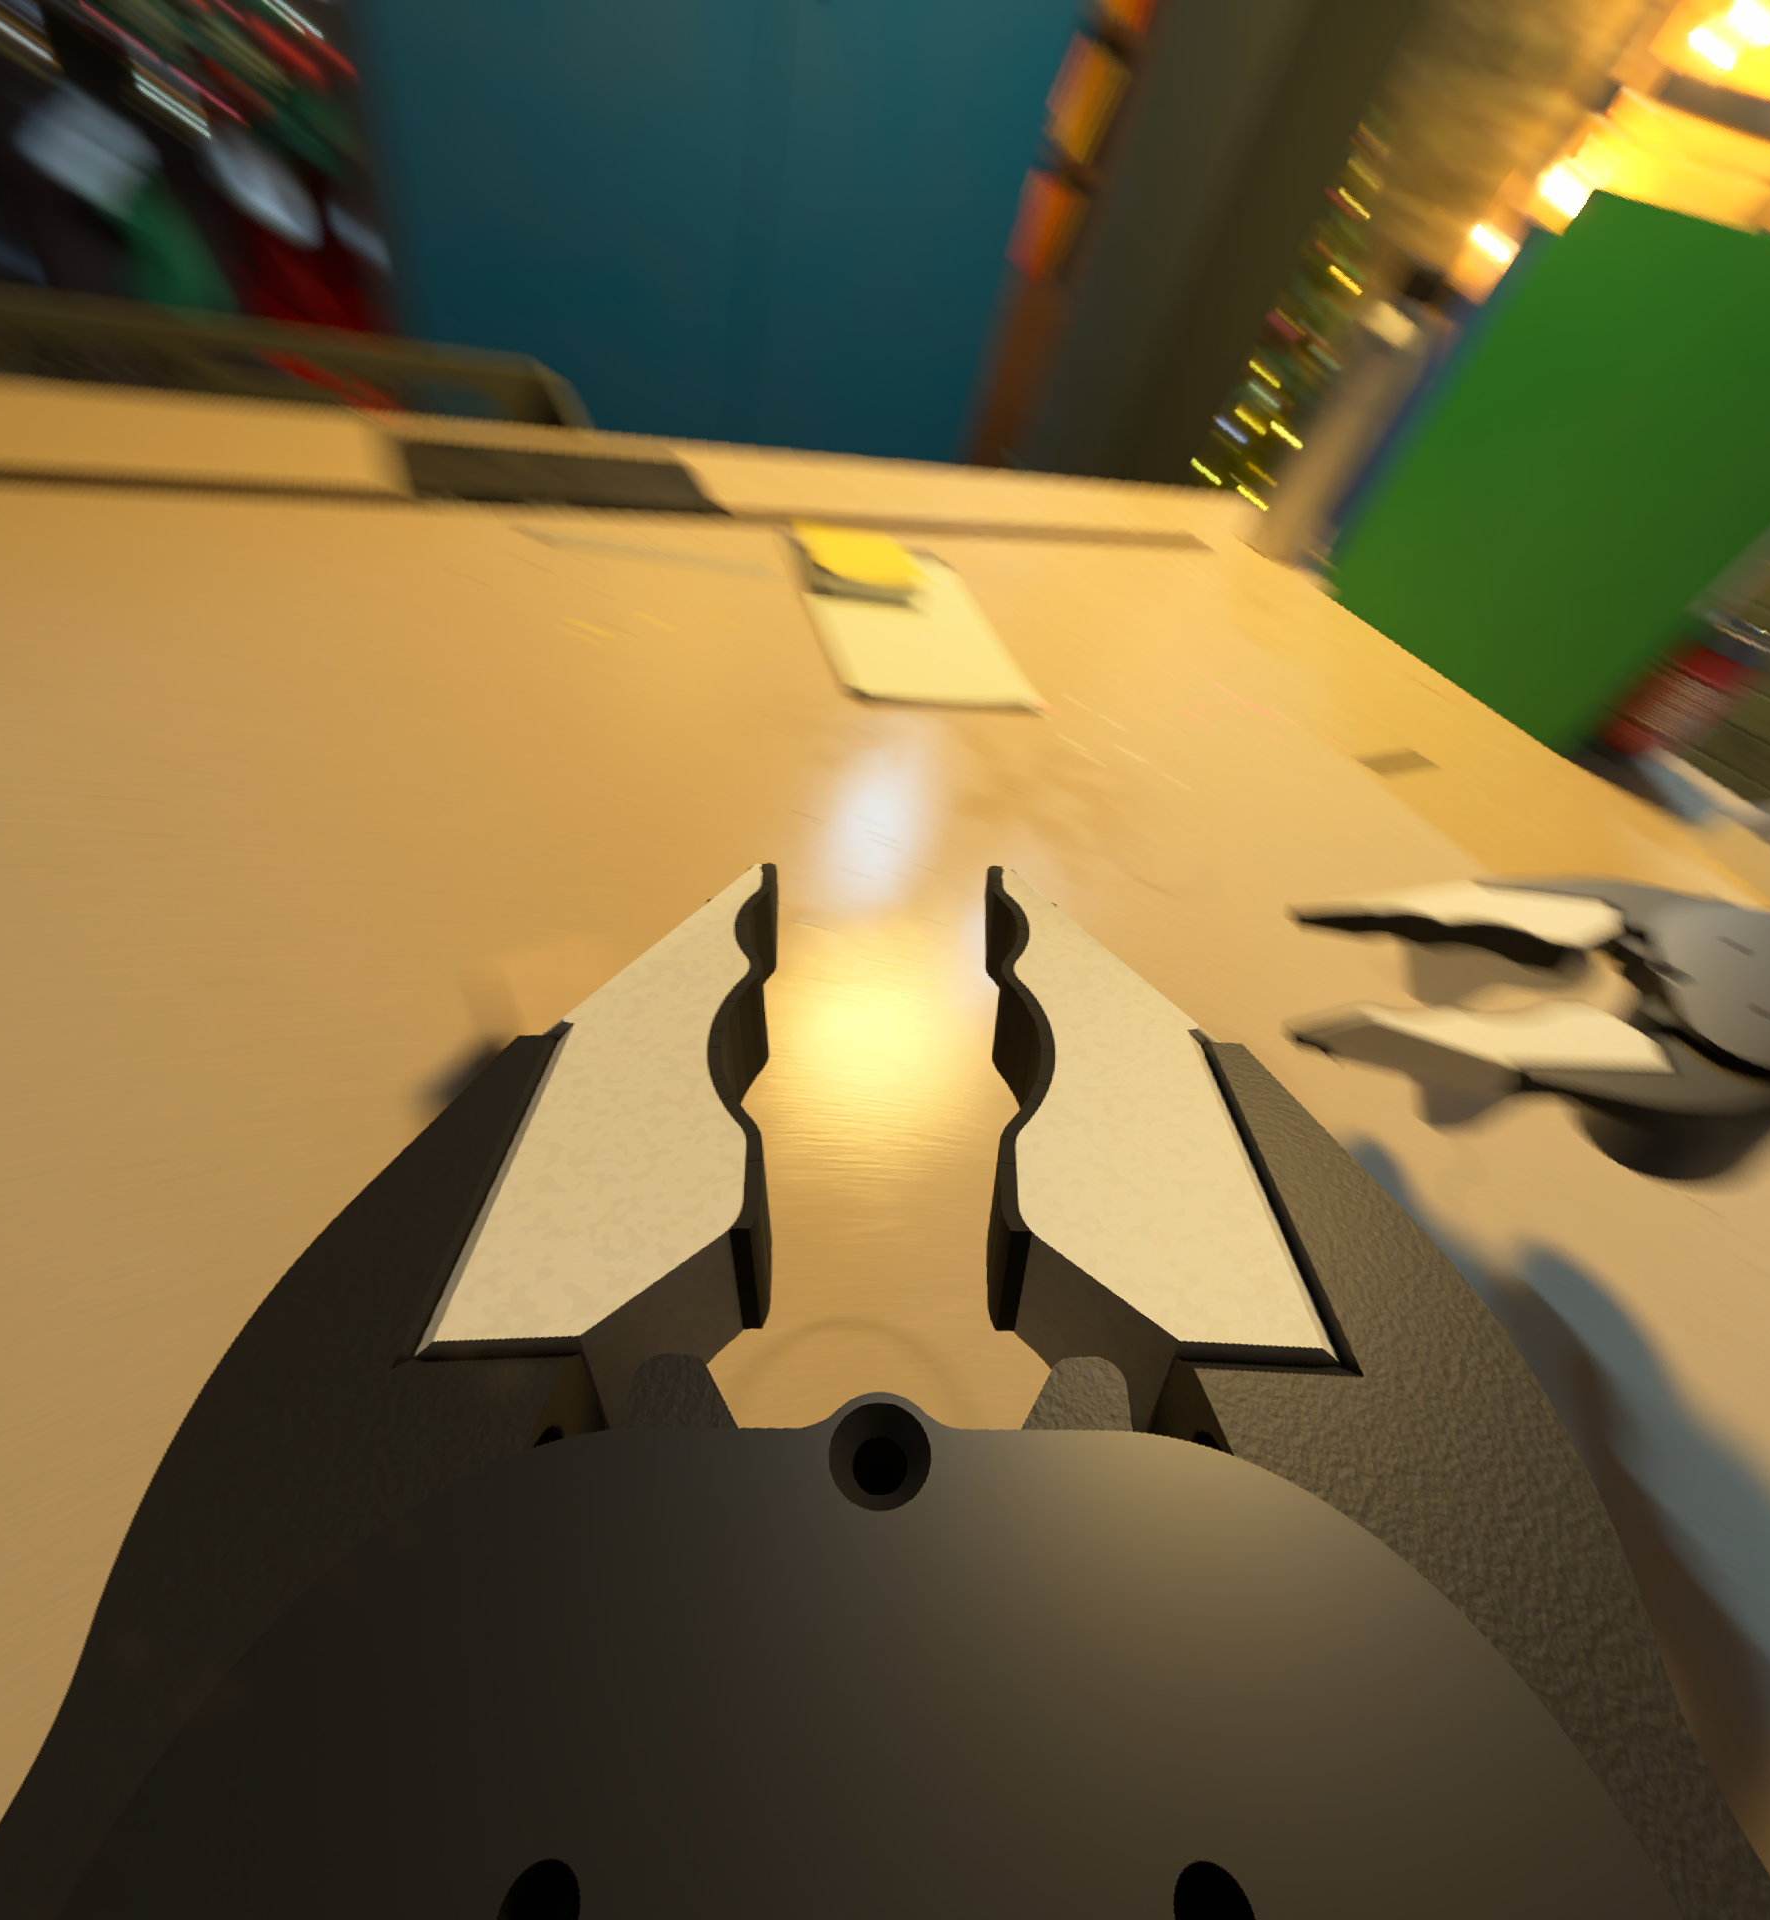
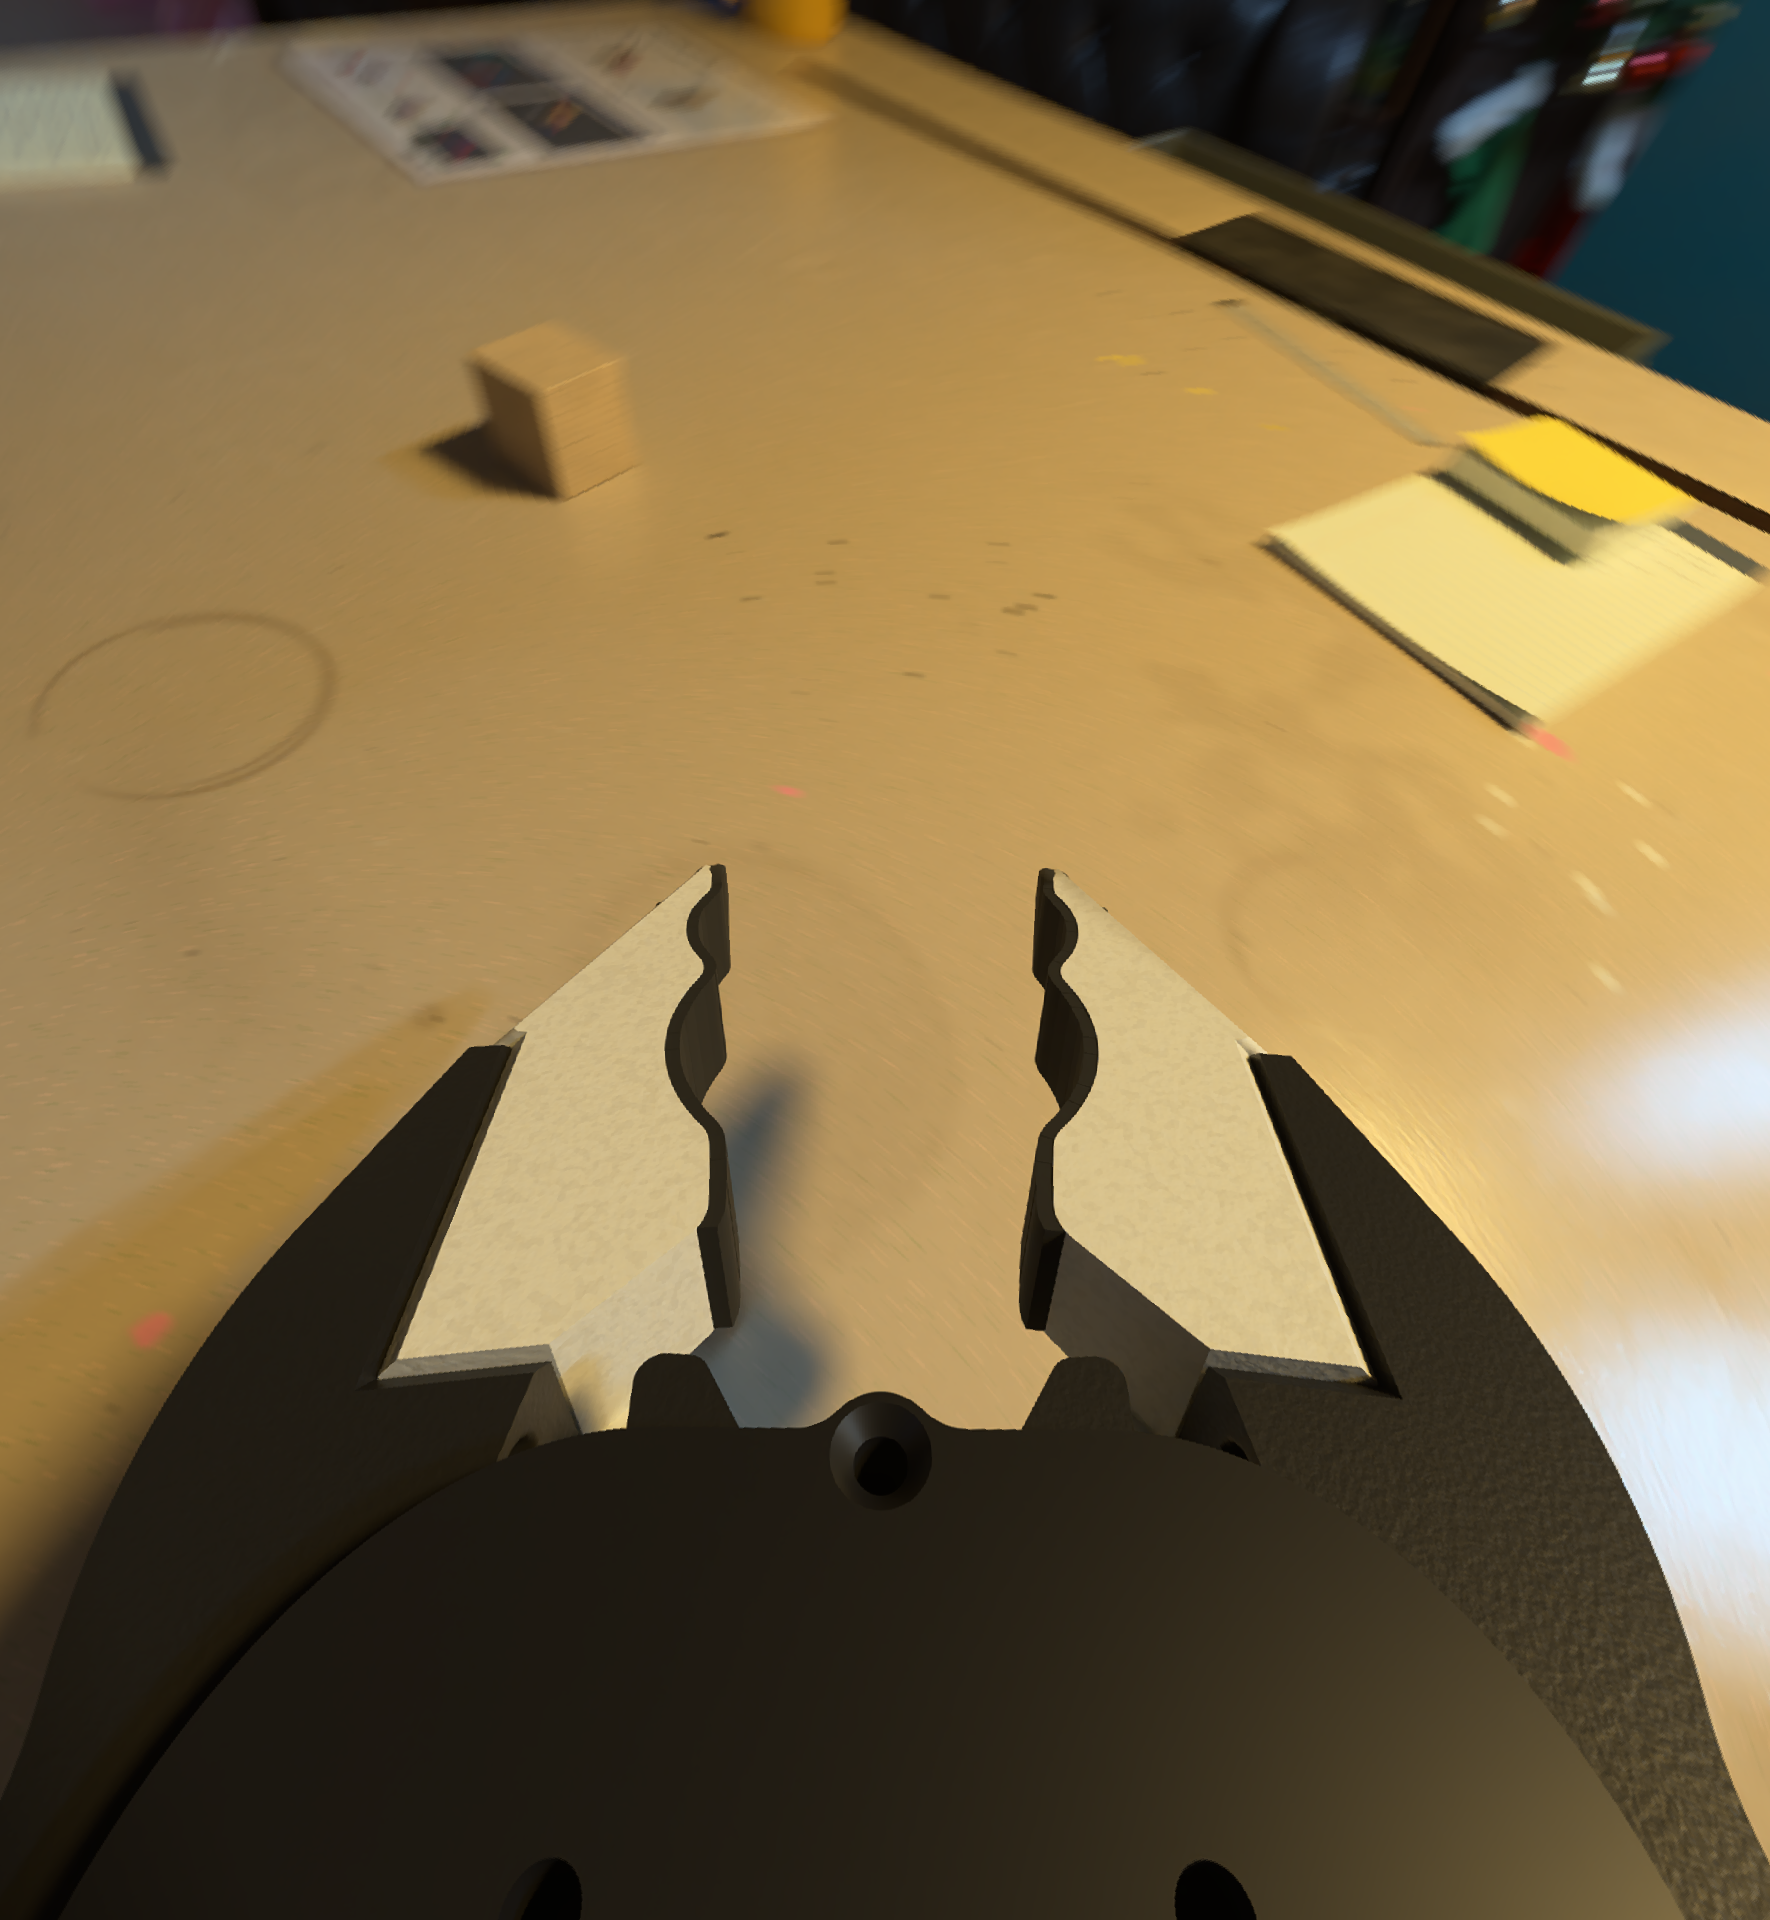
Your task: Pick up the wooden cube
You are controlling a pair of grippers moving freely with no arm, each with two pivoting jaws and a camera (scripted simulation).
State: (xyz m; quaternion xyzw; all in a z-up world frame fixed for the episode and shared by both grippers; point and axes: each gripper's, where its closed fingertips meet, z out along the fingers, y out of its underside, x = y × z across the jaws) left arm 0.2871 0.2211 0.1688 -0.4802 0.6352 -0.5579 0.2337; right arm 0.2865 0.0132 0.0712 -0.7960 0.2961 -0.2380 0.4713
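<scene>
Cube point(image 2: 556, 419) sits on the worktop point(image 2: 860, 644), well ahead-left of the right gripper point(image 2: 879, 873); both it and the left gripper point(image 1: 879, 871) have empty jaws apart.

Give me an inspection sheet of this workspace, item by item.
Surface: tan wooden table, a faint ring mark at left.
Job's things: wooden cube upright on the table, untouched, ahead-left of the right gripper.
Clutter: lined notepad with a yellow sticky pad; printed sheet; second pad at far left.
Grippers: right gripper open, empty; left gripper open, empty, cube not in its view.
Cables: nothing seen.
Surroundings: green panel, teal wall, blurred shelves.
</scene>
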